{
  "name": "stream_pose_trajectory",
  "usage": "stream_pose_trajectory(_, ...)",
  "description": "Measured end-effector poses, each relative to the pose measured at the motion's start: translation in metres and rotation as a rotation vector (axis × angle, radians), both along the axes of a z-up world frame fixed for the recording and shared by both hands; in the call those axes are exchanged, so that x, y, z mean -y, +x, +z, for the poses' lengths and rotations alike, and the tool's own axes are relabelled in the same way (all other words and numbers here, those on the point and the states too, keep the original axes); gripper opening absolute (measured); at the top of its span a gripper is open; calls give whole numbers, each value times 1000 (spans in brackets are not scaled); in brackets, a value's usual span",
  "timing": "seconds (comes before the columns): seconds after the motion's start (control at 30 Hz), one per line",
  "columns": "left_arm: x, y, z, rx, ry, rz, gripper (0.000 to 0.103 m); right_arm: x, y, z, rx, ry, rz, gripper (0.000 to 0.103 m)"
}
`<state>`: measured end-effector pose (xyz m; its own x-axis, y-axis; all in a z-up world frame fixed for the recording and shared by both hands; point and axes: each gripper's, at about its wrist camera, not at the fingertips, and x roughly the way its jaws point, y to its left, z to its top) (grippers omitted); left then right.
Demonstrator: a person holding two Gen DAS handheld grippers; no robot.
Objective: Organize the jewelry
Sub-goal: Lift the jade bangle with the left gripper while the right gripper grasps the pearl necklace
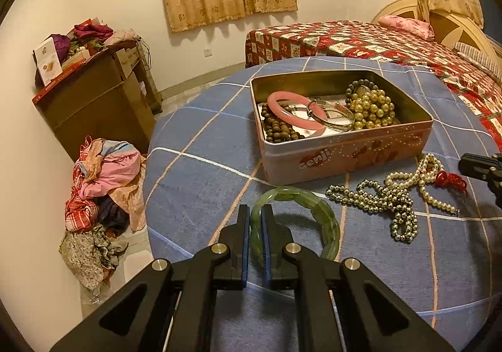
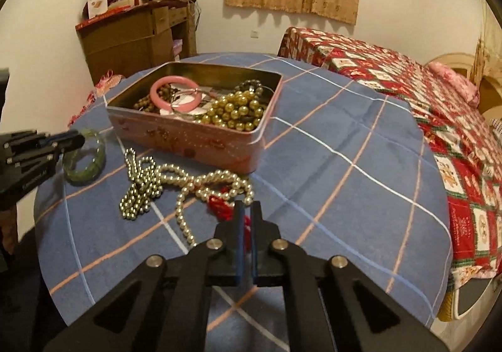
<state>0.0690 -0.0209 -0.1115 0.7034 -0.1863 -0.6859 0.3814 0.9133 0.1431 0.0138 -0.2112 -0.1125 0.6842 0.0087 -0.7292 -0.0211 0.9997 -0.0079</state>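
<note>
A green jade bangle [image 1: 326, 220] lies on the blue checked tablecloth [image 1: 204, 163], with my left gripper [image 1: 255, 209] shut on its left side. In the right wrist view the left gripper [image 2: 78, 140] holds the bangle [image 2: 91, 163] in front of the pink tin [image 2: 188, 138]. My right gripper [image 2: 246, 207] is shut on a red cord ornament [image 2: 219, 204], which touches a white pearl necklace [image 2: 200, 182]. A silvery bead chain [image 2: 138, 192] lies tangled beside the pearls. The tin [image 1: 345, 144] holds a pink bangle [image 1: 295, 110], gold beads [image 1: 373, 107] and brown beads [image 1: 279, 129].
A bed with a red patterned quilt [image 1: 376, 41] stands behind the round table. A brown cardboard box [image 1: 94, 94] piled with clothes stands by the wall, and a heap of clothes [image 1: 103, 182] lies on the floor beside the table's left edge.
</note>
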Motion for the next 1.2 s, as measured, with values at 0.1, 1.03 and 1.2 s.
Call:
stream_pose_trajectory(0.1,0,1,-2,-7,2,-8,6,-2,7,1,15,-20,8,40)
stream_pose_trajectory(1.03,-1,0,10,-7,-39,-29,6,-24,4,38,85,25,134,8)
stream_pose_trajectory(1.2,0,-4,23,24,-47,-28,6,-23,-3,63,159,14,125,8)
